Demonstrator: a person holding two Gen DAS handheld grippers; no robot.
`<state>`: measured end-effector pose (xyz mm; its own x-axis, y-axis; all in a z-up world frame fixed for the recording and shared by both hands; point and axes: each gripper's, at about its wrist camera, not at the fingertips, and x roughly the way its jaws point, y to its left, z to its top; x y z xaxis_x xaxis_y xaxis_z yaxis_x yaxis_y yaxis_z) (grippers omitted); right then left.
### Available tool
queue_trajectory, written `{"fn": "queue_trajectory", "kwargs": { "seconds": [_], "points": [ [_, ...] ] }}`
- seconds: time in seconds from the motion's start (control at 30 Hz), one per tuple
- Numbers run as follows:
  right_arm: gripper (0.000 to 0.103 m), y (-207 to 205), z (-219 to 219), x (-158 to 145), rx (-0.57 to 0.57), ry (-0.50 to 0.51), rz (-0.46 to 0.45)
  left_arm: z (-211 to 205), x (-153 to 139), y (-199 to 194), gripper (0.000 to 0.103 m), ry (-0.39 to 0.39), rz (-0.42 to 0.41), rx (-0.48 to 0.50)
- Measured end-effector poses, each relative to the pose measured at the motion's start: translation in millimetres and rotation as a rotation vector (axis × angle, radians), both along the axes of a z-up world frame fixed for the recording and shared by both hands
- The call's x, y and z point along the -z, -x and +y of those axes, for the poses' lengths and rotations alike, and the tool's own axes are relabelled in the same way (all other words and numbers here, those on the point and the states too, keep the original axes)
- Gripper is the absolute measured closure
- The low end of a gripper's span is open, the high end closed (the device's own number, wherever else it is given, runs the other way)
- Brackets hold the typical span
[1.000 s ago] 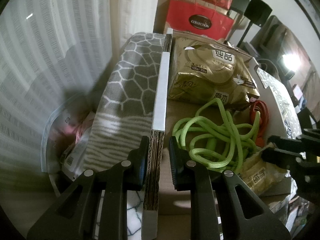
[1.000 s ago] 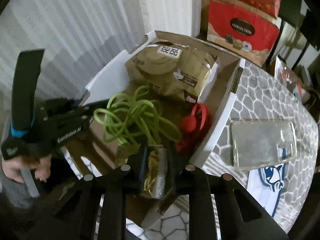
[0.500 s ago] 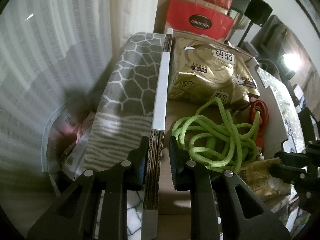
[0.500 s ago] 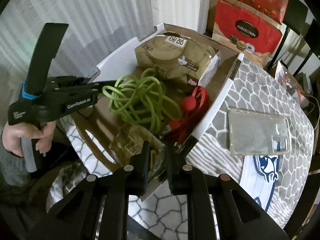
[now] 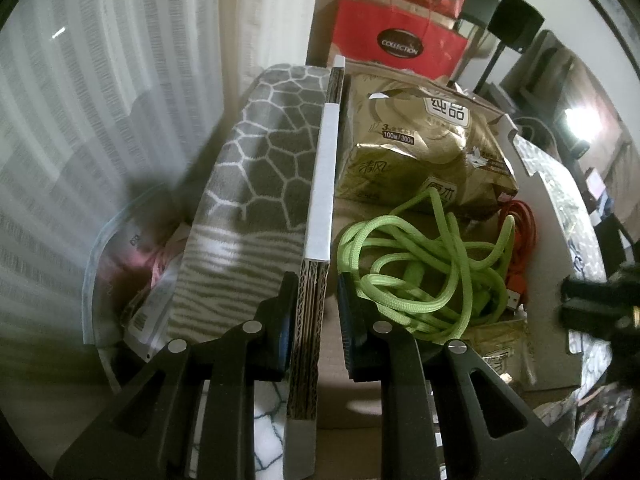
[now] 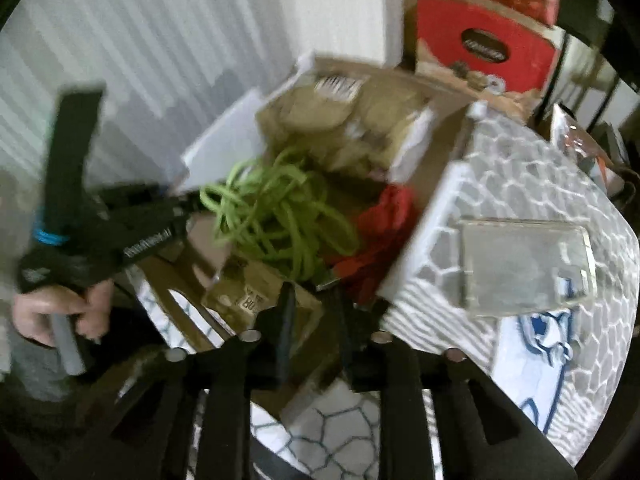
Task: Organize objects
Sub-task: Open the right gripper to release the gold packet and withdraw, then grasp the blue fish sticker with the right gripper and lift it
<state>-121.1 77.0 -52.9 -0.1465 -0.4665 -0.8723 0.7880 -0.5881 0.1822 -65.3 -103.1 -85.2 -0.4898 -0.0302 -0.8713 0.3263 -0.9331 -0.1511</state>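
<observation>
My left gripper [image 5: 316, 320] is shut on the corrugated side wall [image 5: 324, 184] of an open cardboard box. In the box lie a coiled green rope [image 5: 420, 272], a red cable [image 5: 520, 248], a large gold tissue pack [image 5: 420, 152] and a small gold pack [image 5: 496, 348]. The right wrist view is blurred. There my right gripper [image 6: 312, 316] hangs over the box's near corner with its jaws opening and nothing pressed between them. The small gold pack [image 6: 256, 296] lies just beyond its fingers, beside the green rope [image 6: 276, 216]. A hand [image 6: 52, 312] holds the left gripper [image 6: 188, 204].
The box stands on a grey honeycomb-patterned cloth [image 6: 520, 168], where a clear flat case [image 6: 524, 264] lies to the right. A red gift bag [image 5: 396, 40] stands behind the box. A pale curtain [image 5: 100, 100] and a plastic bag [image 5: 120, 260] are on the left.
My right gripper let go of the small gold pack, which now lies in the box. It pulled back toward the near corner with its jaws wider. The left gripper kept still.
</observation>
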Motion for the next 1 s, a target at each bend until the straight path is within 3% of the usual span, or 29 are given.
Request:
{"fn": "queue_trajectory", "kwargs": {
  "seconds": [0.17, 0.4, 0.53, 0.77, 0.9, 1.0],
  "points": [
    [0.057, 26, 50, -28, 0.127, 0.044, 0.042, 0, 0, 0, 0.086, 0.001, 0.001, -0.001],
    [0.055, 81, 109, -32, 0.34, 0.039, 0.027, 1, 0, 1, 0.086, 0.01, -0.004, -0.006],
    [0.055, 98, 128, -22, 0.397, 0.001, 0.029, 1, 0, 2, 0.086, 0.013, -0.006, -0.009],
    [0.04, 103, 141, 4, 0.383, -0.048, 0.083, 2, 1, 2, 0.086, 0.018, -0.008, -0.012],
    [0.03, 102, 140, 19, 0.314, -0.082, 0.121, 2, 1, 2, 0.086, 0.017, -0.007, -0.027],
    [0.03, 99, 135, 30, 0.25, -0.115, 0.149, 2, 1, 2, 0.086, 0.018, -0.008, -0.03]
  ]
}}
